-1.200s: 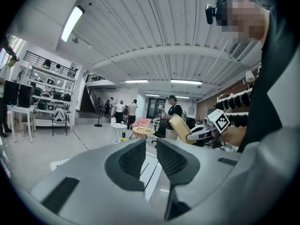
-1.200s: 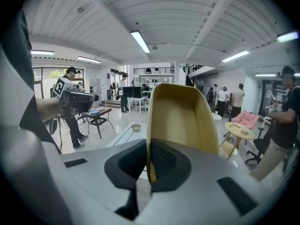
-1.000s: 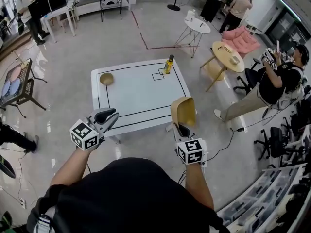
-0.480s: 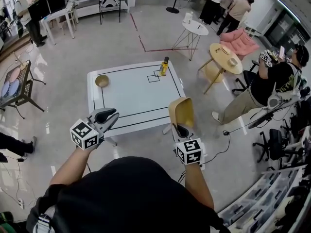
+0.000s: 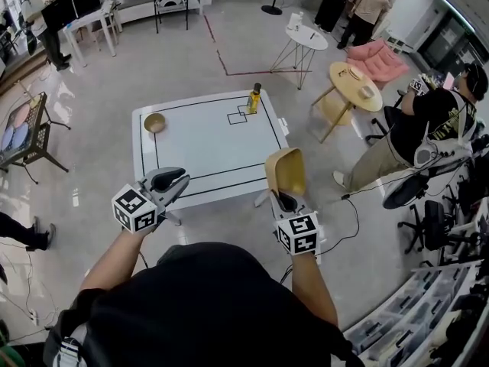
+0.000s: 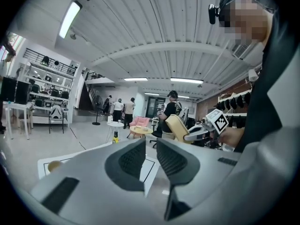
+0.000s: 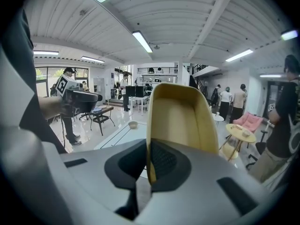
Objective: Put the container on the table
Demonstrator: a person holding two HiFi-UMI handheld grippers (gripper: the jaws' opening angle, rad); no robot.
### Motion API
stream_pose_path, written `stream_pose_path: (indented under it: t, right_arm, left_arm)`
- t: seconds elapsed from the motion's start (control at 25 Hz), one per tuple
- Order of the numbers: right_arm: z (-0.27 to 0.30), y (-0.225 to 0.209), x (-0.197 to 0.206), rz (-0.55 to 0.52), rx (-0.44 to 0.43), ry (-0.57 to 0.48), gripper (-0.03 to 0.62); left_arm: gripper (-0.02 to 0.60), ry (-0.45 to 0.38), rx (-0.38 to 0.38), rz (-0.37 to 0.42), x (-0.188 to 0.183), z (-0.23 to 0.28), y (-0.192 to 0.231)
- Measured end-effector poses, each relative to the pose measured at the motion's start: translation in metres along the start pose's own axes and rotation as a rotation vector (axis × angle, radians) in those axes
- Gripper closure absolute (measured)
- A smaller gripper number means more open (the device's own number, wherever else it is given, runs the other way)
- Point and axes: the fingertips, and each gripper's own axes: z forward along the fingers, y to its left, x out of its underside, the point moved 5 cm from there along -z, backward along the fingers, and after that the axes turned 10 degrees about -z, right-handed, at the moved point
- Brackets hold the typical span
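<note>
**Workshop floor, white table ahead: container not yet set down**

Polished open-plan floor, with a low white table (image 5: 206,147) standing ahead of me and slightly left. Its top carries a black outlined rectangle and a small square marking (image 5: 237,118) near the far edge.

Finding 1, task status. Judged from position, the placement is not done. The container (image 5: 284,173), a tan, deep, scoop-shaped vessel, is off the table and held up in the air beside its near right corner. What is left: carry it over the top, lower it and let go.

Finding 2, right gripper (image 5: 284,201). Its jaws are closed on the thin lower wall of the container, one pad inside and one outside. The vessel stands upright above them with its hollow toward the camera.

Finding 3, left gripper (image 5: 177,180). Its jaws stand a narrow gap apart with nothing between them. It hangs idle near the table's front left corner.

Finding 4, other items. A small tan bowl (image 5: 155,122) sits at the far left of the top, and a yellow bottle (image 5: 254,98) stands by the square marking. Both are well apart from the near right area.

Finding 5, writing. No brand or legible text found. The bottle's label is too small to read, and the marker cubes bear only black-and-white patterns.
</note>
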Motion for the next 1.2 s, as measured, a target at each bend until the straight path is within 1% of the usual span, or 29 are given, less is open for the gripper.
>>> stream_pose_path:
  t: [0.2, 0.44, 0.68, 1.04, 1.2]
  right_arm:
    - [-0.003, -0.005, 0.003, -0.004, -0.003, 0.000, 0.586]
    - [-0.006, -0.011, 0.010, 0.001, 0.000, 0.014, 0.586]
    - [-0.006, -0.016, 0.013, 0.017, 0.010, 0.013, 0.586]
    - [0.008, -0.029, 0.016, 0.036, 0.006, 0.029, 0.586]
    - [0.024, -0.035, 0.011, 0.026, 0.001, 0.040, 0.586]
  left_arm:
    - [0.503, 0.007, -0.003, -0.022, 0.007, 0.007, -0.001]
    - [0.503, 0.000, 0.027, -0.023, 0.003, 0.025, -0.007]
    - [0.503, 0.034, 0.037, -0.030, 0.009, 0.031, -0.007]
    - [0.503, 0.045, 0.055, -0.030, 0.001, 0.054, 0.003]
    - [0.505, 0.046, 0.056, -0.042, 0.001, 0.062, 0.019]
